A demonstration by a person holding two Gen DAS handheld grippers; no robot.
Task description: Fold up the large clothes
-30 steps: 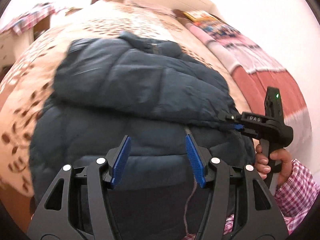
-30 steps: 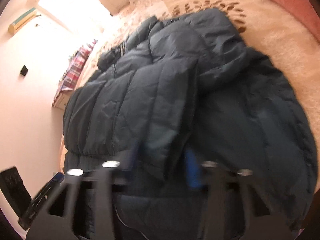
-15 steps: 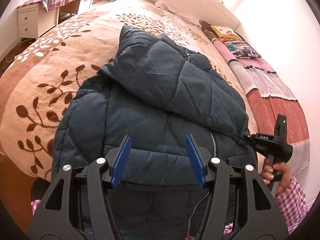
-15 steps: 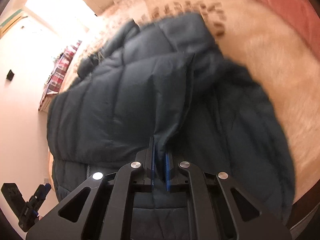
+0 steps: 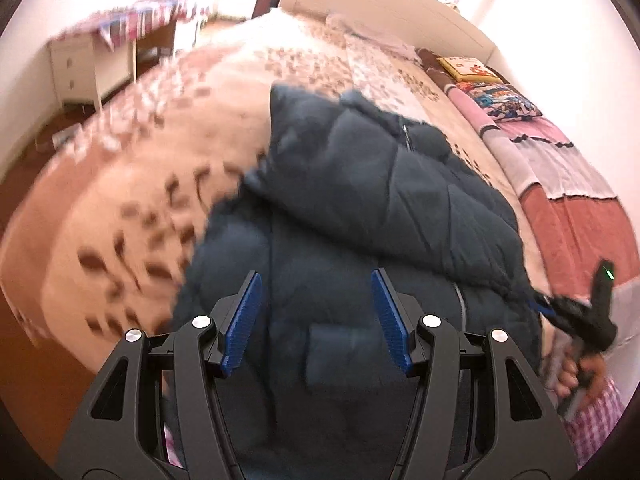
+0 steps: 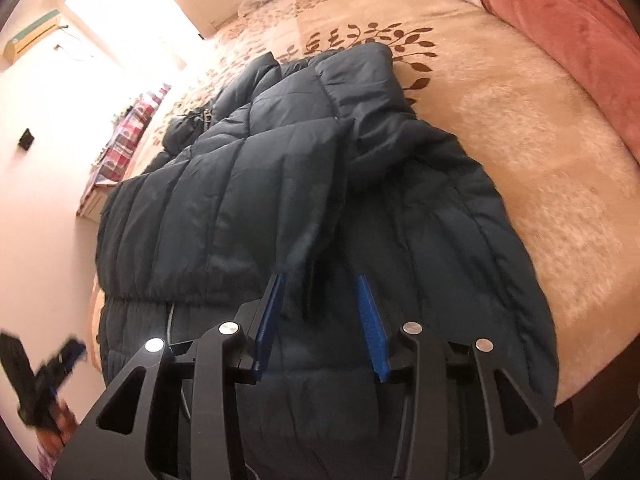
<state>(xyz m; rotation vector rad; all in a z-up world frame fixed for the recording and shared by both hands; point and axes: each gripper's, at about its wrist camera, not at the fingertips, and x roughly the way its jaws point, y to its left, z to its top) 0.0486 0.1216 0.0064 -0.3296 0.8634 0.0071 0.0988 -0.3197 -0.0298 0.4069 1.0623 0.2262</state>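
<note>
A dark blue puffer jacket [image 5: 380,220] lies on the bed, one side folded over its front; it also shows in the right wrist view [image 6: 248,200]. My left gripper [image 5: 316,320] is open and empty, hovering above the jacket's hem. My right gripper [image 6: 320,320] is open just above the edge of the folded flap, holding nothing. It also shows at the right in the left wrist view [image 5: 576,312], by the jacket's side. The left gripper appears blurred at the lower left of the right wrist view [image 6: 44,364].
The bed carries a beige blanket with brown leaf print [image 6: 520,128]. Pink and red bedding [image 5: 568,184] and cushions lie along the wall side. A white dresser with checked cloth [image 5: 92,60] stands left of the bed. A white headboard [image 5: 380,12] is at the far end.
My right gripper was shut on the folded flap's edge half a second ago and has opened, letting it go. My left gripper stayed open and swung, so its view is blurred.
</note>
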